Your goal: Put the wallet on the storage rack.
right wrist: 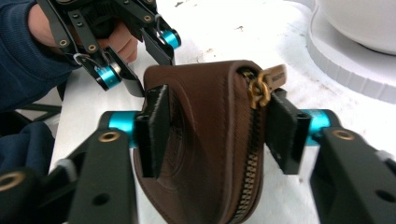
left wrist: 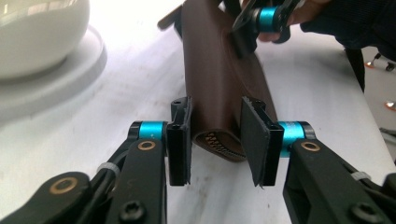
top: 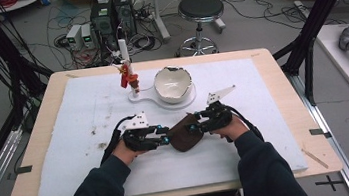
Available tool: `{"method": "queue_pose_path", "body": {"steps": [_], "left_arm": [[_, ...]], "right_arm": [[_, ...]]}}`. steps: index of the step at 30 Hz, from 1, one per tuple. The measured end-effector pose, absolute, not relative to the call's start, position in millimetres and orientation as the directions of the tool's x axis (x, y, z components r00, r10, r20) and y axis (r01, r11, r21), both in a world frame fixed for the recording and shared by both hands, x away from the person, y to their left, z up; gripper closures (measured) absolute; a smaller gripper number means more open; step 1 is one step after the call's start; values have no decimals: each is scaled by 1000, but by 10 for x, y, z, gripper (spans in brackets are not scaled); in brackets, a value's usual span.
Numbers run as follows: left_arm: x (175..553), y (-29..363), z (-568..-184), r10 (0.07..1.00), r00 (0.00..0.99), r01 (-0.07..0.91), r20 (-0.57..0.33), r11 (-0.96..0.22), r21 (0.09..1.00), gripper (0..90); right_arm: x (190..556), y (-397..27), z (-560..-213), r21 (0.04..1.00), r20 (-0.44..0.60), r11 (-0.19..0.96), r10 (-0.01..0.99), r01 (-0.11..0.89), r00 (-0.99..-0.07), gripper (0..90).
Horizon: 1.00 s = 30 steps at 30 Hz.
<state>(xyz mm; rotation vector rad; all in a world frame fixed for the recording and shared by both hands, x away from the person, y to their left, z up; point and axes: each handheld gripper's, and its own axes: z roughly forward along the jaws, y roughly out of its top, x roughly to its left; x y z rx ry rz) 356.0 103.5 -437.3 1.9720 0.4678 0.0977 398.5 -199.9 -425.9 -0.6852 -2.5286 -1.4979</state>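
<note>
We see a brown leather pouch [top: 183, 133] with a brass zipper [right wrist: 254, 163] and pull tab [right wrist: 275, 74], standing on edge on the white mat [top: 70, 166]. Behind it sit a white bowl [top: 173, 84] on its plate [top: 189, 99] and a small red-topped stand [top: 129, 78], none obstructing. The left gripper [left wrist: 215, 140] clamps one end; the right gripper [right wrist: 217, 126], half-spread, straddles the other end, its pads touching both sides.

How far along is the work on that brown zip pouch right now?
Done: both claws have the brown pouch between them, lifted on edge on the white mat. In hand: the left claw clamps one end, and the right claw grips the end by the brass zip pull. Left: the zip looks closed along its visible length, so opening it likely comes next.
</note>
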Motion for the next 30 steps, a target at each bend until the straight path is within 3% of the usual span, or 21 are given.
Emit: {"method": "queue_pose_path", "body": {"steps": [8,13,20,30], "left_arm": [[3650,1335,-4269,545,818,359,-182,-238,902,478],[3680,1667,-4179,635,761,339,-136,-210,917,397],[3739,2197,-4130,733,654,353,-187,-78,932,279],[3764,2313,-4160,750,628,362,-207,-46,931,278]], "right_arm": [[3975,-2147,-4105,842,312,344,317,415,-896,688],[3965,-2220,-3991,875,265,299,364,382,-893,699],[4119,-2176,-3711,919,210,228,407,321,-889,699],[4589,-1923,-3397,956,106,185,502,226,-858,698]]}}
